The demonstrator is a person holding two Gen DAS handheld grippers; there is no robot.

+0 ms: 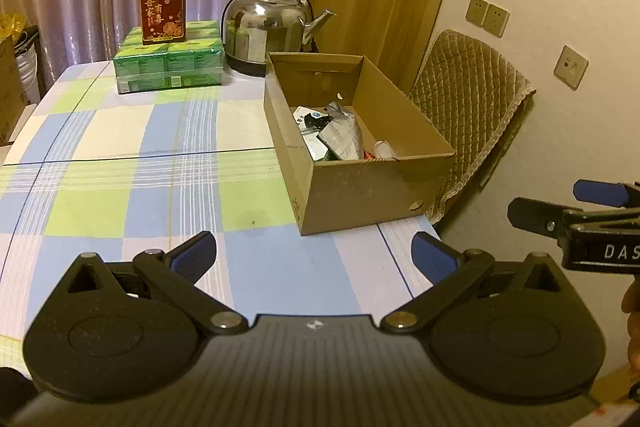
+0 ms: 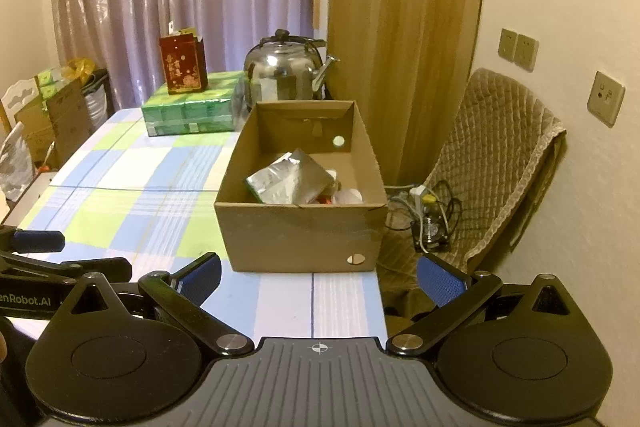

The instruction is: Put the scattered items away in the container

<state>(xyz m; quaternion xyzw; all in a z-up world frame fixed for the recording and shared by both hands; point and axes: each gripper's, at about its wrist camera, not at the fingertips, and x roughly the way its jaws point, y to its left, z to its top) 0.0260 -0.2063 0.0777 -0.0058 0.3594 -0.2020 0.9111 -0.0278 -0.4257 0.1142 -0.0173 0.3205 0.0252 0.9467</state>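
- Table [image 1: 120, 155] under a checked cloth.
- Box [image 1: 360, 187] on it, at the right edge.
- Kettle [image 1: 272, 23] just behind the box.
- Green packs [image 1: 168, 67] left of the kettle.
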